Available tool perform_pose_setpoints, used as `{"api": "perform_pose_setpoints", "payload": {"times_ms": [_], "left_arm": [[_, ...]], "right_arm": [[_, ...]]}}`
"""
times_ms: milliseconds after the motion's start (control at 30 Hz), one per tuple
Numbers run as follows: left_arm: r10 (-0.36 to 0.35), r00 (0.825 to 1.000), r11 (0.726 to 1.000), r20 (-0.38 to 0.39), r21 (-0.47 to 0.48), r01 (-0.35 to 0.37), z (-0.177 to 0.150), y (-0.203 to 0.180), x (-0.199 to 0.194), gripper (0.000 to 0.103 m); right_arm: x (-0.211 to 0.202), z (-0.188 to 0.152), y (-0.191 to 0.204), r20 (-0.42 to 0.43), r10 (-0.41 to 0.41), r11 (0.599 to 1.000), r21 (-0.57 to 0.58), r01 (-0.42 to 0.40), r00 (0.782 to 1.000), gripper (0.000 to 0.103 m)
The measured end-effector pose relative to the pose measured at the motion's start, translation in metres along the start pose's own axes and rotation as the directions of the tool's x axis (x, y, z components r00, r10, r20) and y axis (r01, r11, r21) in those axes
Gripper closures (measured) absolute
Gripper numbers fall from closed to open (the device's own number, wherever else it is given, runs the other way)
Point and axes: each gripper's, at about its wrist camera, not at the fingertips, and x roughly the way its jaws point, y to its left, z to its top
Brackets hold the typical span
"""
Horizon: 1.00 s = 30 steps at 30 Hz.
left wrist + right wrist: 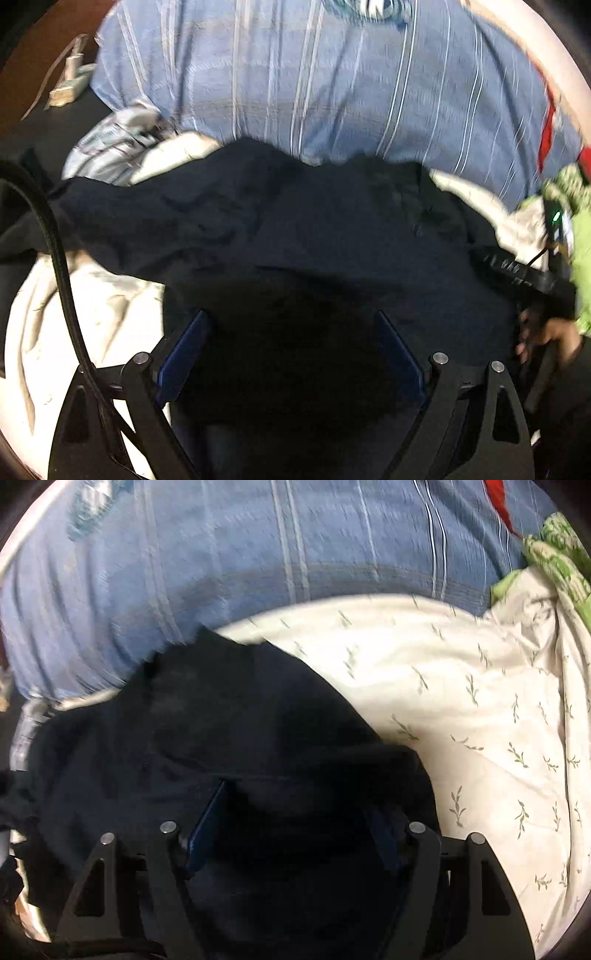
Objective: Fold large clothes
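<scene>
Navy, almost black, the dark garment (295, 229) lies crumpled on top of a pile of cloth and serves as the landmark for everything else. No basket or bin shows in either view; the clothes simply lie heaped.

Behind the dark garment spreads a blue striped fabric (332, 92), and under and beside it lies a cream sheet (461, 709).

Only the left wrist view shows a white power strip (70, 83) on a brown surface far off to the garment's left, a black cable (62, 266) curving over the near left, and a hand (546, 336) at the garment's right edge beside a lime-green piece. Only the right wrist view shows the leaf sprigs printed on the cream sheet and a green patterned cloth (561, 557) at the far right.

Both tools tilt steeply down at the dark garment. The left gripper (291, 332) has its jaws wide apart, dark cloth beneath and between them, pads not pressing. The right gripper (295, 812) stands parted too; cloth lies between its fingers, and whether it is pinched I cannot tell.
</scene>
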Motion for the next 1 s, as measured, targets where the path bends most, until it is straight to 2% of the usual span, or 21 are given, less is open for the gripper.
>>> {"api": "perform_pose_setpoints", "payload": {"times_ms": [67,133,167,200,233,300,333,400,500,600,667,767,867,933,1000], "left_arm": [[0.043,0.999,0.999,-0.026,0.014,-0.043,-0.001,-0.002,0.016,0.012],[0.135,0.988,0.990,-0.068,0.036,-0.133,-0.008,0.004,0.032,0.012],[0.165,0.983,0.986,-0.083,0.040,-0.163,-0.011,0.008,0.037,0.009],[0.162,0.983,0.987,-0.085,0.020,-0.161,-0.015,0.014,0.039,0.004],[0.131,0.988,0.990,-0.080,-0.031,-0.134,-0.018,0.025,0.038,0.004],[0.113,0.990,0.992,-0.083,-0.054,-0.117,-0.020,0.033,0.033,0.006],[0.114,0.990,0.992,-0.087,-0.047,-0.119,-0.019,0.032,0.028,0.011],[0.095,0.993,0.993,-0.074,-0.060,-0.100,-0.019,0.033,0.013,0.011],[0.065,0.998,0.993,0.004,-0.103,-0.065,-0.018,0.045,-0.023,0.008],[0.062,0.993,0.980,0.097,-0.195,-0.042,-0.018,0.076,-0.065,0.007],[0.080,0.986,0.962,0.148,-0.271,-0.037,-0.018,0.108,-0.089,0.002],[0.128,0.972,0.922,0.198,-0.386,-0.043,-0.021,0.161,-0.118,0.001],[0.159,0.958,0.864,0.239,-0.503,-0.017,-0.010,0.229,-0.134,0.001],[0.202,0.943,0.812,0.263,-0.584,-0.010,-0.004,0.274,-0.143,0.001],[0.222,0.937,0.781,0.270,-0.624,-0.006,-0.001,0.306,-0.147,0.001]], "right_arm": [[0.005,0.002,0.000,-0.004,-0.048,0.998,-0.050,0.048,0.999,0.032],[0.007,0.004,-0.006,-0.004,-0.036,0.999,-0.035,0.036,0.999,0.031],[0.007,0.005,-0.008,-0.005,-0.035,0.999,-0.036,0.034,0.999,0.031],[0.008,0.006,-0.009,-0.003,-0.040,0.998,-0.048,0.040,0.999,0.031],[0.008,0.006,-0.010,0.000,-0.047,0.997,-0.053,0.047,0.999,0.031],[0.005,0.009,-0.016,0.004,-0.042,0.999,-0.028,0.042,0.999,0.031],[0.001,0.009,-0.018,0.014,-0.032,0.999,-0.011,0.032,0.999,0.031],[-0.019,0.006,-0.020,0.073,0.032,0.999,0.026,-0.034,0.997,0.031],[-0.056,-0.001,-0.009,0.154,0.094,0.995,0.010,-0.096,0.984,0.030],[-0.093,-0.013,0.013,0.201,0.158,0.987,-0.051,-0.151,0.967,0.030],[-0.111,-0.022,0.030,0.227,0.195,0.980,-0.085,-0.180,0.954,0.025],[-0.133,-0.038,0.070,0.241,0.284,0.955,-0.154,-0.252,0.928,0.024],[-0.146,-0.057,0.106,0.224,0.366,0.922,-0.220,-0.319,0.903,0.024],[-0.148,-0.066,0.122,0.196,0.403,0.904,-0.235,-0.356,0.894,0.024],[-0.145,-0.070,0.139,0.161,0.431,0.889,-0.246,-0.387,0.888,0.024]]}}
